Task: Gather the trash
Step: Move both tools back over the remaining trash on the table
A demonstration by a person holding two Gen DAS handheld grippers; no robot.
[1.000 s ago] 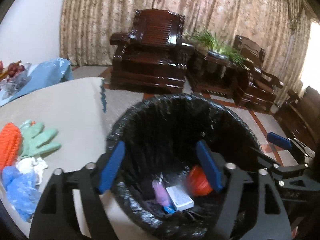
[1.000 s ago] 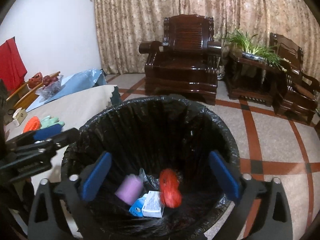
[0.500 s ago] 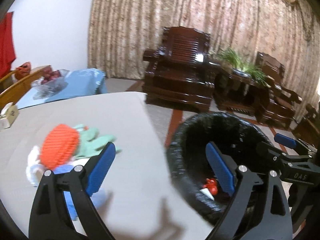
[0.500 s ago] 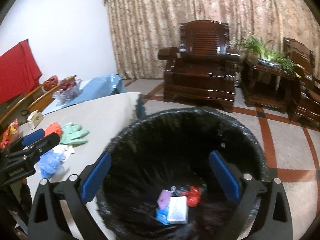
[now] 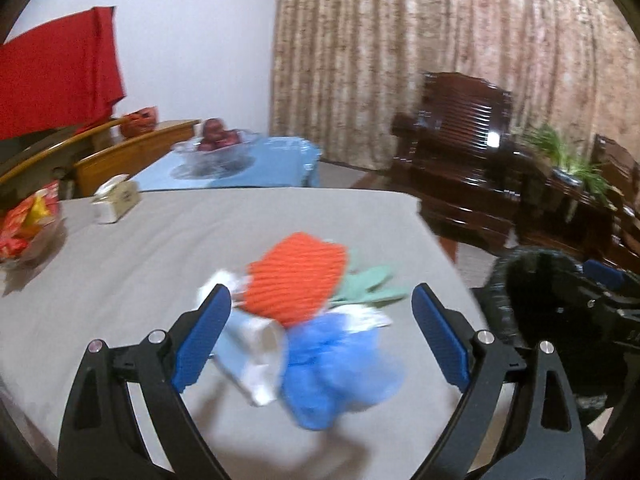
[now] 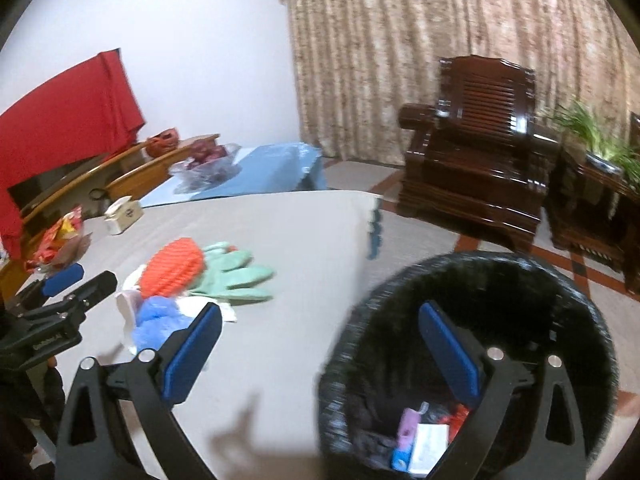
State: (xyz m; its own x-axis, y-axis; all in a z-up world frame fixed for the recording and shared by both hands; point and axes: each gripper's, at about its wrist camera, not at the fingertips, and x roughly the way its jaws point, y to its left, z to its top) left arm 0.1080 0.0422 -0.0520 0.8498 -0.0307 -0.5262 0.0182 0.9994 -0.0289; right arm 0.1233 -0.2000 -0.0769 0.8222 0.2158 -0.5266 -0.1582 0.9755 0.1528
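So the leftover trash pile (image 5: 308, 320) sits mid-worktop (image 5: 120, 280): an orange knitted thing (image 5: 298, 280) on top, a blue scrunchy wad (image 5: 340, 372) in front, a white carton (image 5: 256, 356) and green gloves (image 5: 368, 290) underneath. The left gripper (image 5: 320, 340) has just been opening, jaws wide and empty, framing the pile. The right gripper (image 6: 320, 354) is empty too, gaping over the black bin (image 6: 480, 340) beside the worktop. I'd come down low and take one piece, probably the blue wad.
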